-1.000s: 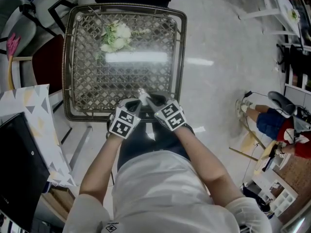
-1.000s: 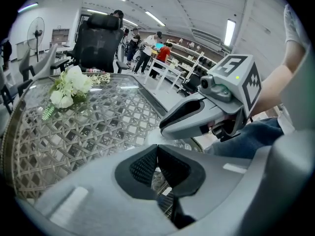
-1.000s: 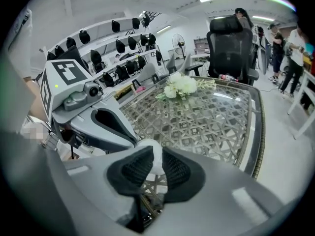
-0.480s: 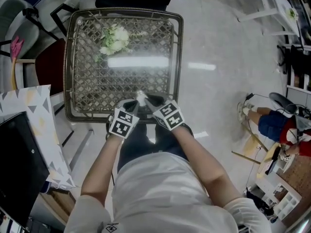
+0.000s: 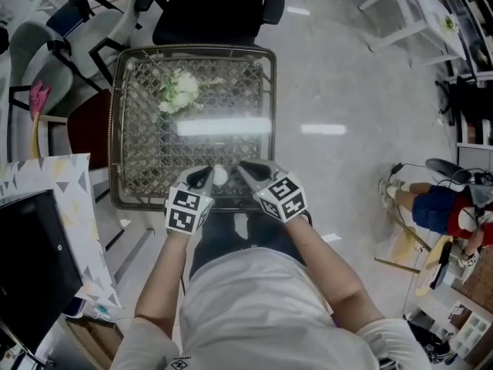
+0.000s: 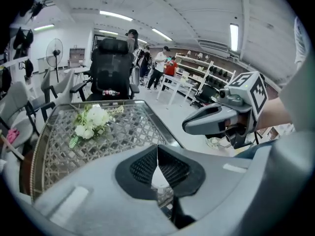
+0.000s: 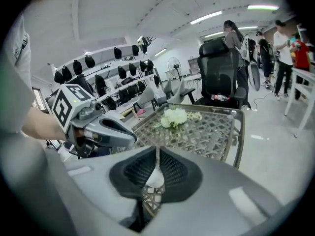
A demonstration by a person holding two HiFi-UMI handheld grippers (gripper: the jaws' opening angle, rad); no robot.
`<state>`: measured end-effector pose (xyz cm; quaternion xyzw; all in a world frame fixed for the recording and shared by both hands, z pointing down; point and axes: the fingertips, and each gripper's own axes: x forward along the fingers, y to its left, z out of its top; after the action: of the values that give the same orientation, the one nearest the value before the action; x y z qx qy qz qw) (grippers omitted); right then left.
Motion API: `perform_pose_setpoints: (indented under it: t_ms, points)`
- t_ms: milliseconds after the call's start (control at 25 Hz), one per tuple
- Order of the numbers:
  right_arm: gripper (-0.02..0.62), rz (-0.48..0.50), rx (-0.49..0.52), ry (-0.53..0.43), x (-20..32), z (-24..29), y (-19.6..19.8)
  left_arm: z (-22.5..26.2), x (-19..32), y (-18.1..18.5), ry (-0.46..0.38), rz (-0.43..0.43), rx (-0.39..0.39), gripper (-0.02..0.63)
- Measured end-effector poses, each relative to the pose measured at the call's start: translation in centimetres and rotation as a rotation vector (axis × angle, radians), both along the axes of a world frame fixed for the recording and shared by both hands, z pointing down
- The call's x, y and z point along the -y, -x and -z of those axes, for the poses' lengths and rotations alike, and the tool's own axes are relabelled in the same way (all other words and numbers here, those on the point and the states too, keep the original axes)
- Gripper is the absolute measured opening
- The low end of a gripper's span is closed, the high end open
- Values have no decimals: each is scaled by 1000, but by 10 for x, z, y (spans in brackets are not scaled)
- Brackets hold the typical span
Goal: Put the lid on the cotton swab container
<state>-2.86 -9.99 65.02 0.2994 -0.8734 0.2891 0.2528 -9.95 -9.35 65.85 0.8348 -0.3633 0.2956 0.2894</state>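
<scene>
Left gripper (image 5: 208,177) is sitting at lower centre of the head view. Its jaws are pinching together on a small white round piece (image 5: 219,176) right at the tips, over the near edge of the table (image 5: 114,129). Right gripper (image 5: 248,170) is hovering just to the right, its tips near the left gripper's but apart from them. Its own view is showing the jaws meeting at the tips with a pale piece (image 7: 155,178) caught between the pads. Can't tell which piece is the lid and which is the cotton swab container.

Table is a square wicker lattice under a glass top, and the glass is throwing back a bright light strip (image 5: 223,126). A white flower bunch (image 5: 179,91) is lying on the far left part, upper centre-left of frame, well apart from the grippers.

Room:
- Glossy pale floor (image 5: 347,91) is filling the right half.
- Black office chair (image 5: 216,10) is standing at the table's far side, top of frame.
- Red seat (image 5: 85,122) is showing just left of the table.
- Patterned white panel (image 5: 54,199) and black screen (image 5: 27,260) are sitting at lower left.
- A person in blue shorts (image 5: 431,199) is showing at the right edge.

Left gripper view is also showing shelving (image 6: 197,70), a standing fan (image 6: 55,48) and people standing (image 6: 162,65) in the background.
</scene>
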Motion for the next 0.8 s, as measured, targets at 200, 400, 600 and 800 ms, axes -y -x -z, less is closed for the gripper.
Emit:
perform_pose_setpoints:
  t_ms: [200, 400, 600, 800]
  points:
    - [5, -40, 78, -64, 17, 56, -23, 49, 12, -7, -83, 29, 2, 11]
    - [3, -35, 125, -144, 26, 113, -43, 103, 24, -19, -183, 87, -30, 11]
    - [5, -26, 157, -229, 32, 169, -64, 162, 36, -31, -277, 146, -100, 11]
    - [3, -18, 166, -319, 34, 213, -85, 210, 42, -42, -371, 146, -99, 11]
